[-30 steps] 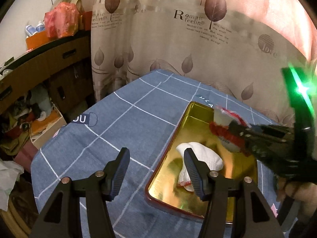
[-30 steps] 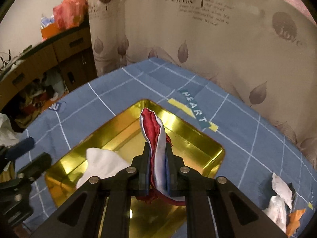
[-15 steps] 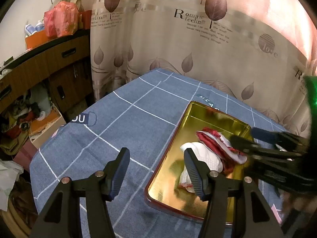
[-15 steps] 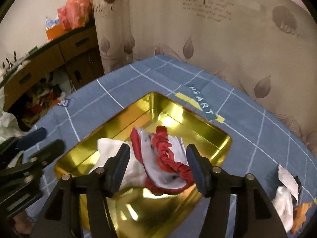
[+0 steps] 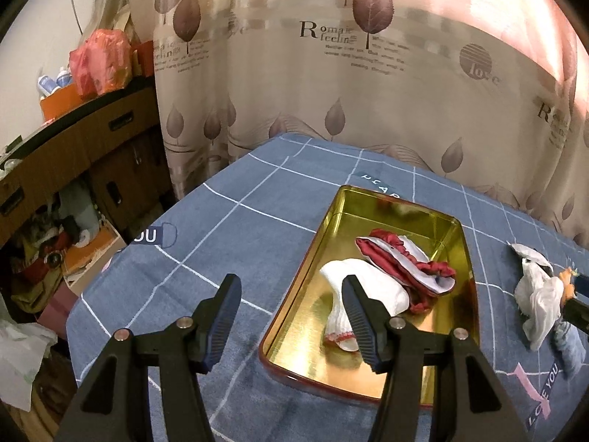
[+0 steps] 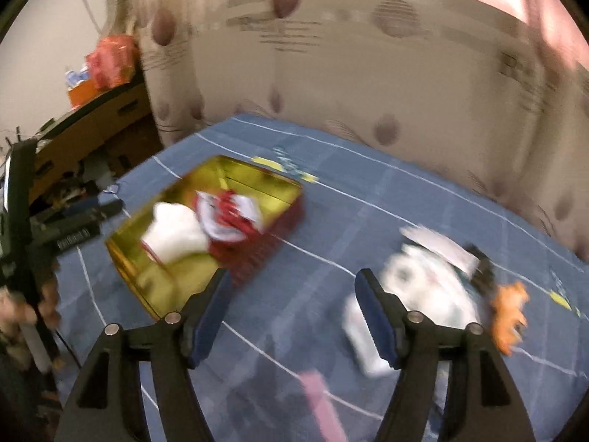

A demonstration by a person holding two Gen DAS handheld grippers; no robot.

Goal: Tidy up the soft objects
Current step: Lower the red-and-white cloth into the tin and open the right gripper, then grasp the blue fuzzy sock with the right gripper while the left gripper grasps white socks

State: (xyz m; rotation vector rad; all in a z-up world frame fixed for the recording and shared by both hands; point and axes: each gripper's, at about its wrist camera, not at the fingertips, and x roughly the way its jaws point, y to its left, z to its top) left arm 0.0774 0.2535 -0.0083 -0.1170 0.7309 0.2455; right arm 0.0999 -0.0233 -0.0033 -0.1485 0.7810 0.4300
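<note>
A gold metal tray (image 5: 456, 353) lies on the blue checked tablecloth (image 5: 239, 235). In it lie a white sock (image 5: 379, 287) and a red and white sock (image 5: 405, 258). A white and orange sock (image 5: 537, 291) lies on the cloth to the tray's right. My left gripper (image 5: 291, 316) is open and empty, above the tray's near left edge. In the blurred right wrist view my right gripper (image 6: 294, 316) is open and empty, above the cloth between the tray (image 6: 129, 261) and the white and orange sock (image 6: 434, 287).
A leaf-print curtain (image 5: 368, 73) hangs behind the table. A wooden cabinet (image 5: 73, 140) with clutter stands at the left, past the table's left edge. The left gripper's body (image 6: 48, 235) shows at the left of the right wrist view.
My right gripper opened and let the red and white sock drop into the tray, then swung away to the right toward the white and orange sock. My left gripper held still.
</note>
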